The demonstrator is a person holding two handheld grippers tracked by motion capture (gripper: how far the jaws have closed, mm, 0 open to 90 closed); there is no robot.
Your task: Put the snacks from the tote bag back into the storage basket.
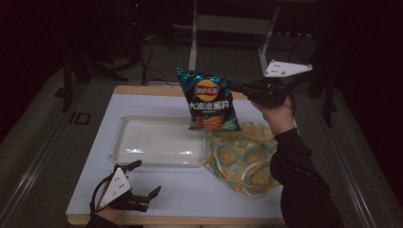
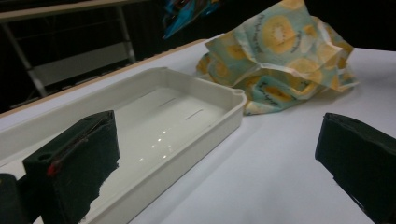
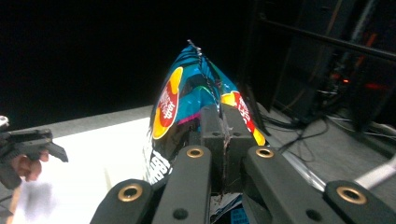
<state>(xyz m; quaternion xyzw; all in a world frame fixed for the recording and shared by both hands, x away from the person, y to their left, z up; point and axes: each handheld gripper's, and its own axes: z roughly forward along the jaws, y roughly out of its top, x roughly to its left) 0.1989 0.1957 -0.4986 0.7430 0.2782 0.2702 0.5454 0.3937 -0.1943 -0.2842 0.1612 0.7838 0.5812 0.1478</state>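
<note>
High view: blue foil crisp bag [image 1: 209, 100] lifted above shallow white plastic tray [image 1: 124, 151], pinched at three o'clock by right gripper [image 1: 237, 88]. Left gripper view: left gripper [image 2: 215, 154] spread wide, empty, crumpled kiwi-print bag [image 2: 280, 56] at one o'clock. Right gripper view: jaws clamped on the bag's edge.

The room is dim. The white-topped bench [image 1: 157, 190] has a wooden edge strip and stands on grey carpet [image 1: 43, 142]. Beyond its far edge stands a metal frame [image 1: 233, 23], with dark cables [image 1: 147, 61] trailing across the floor.
</note>
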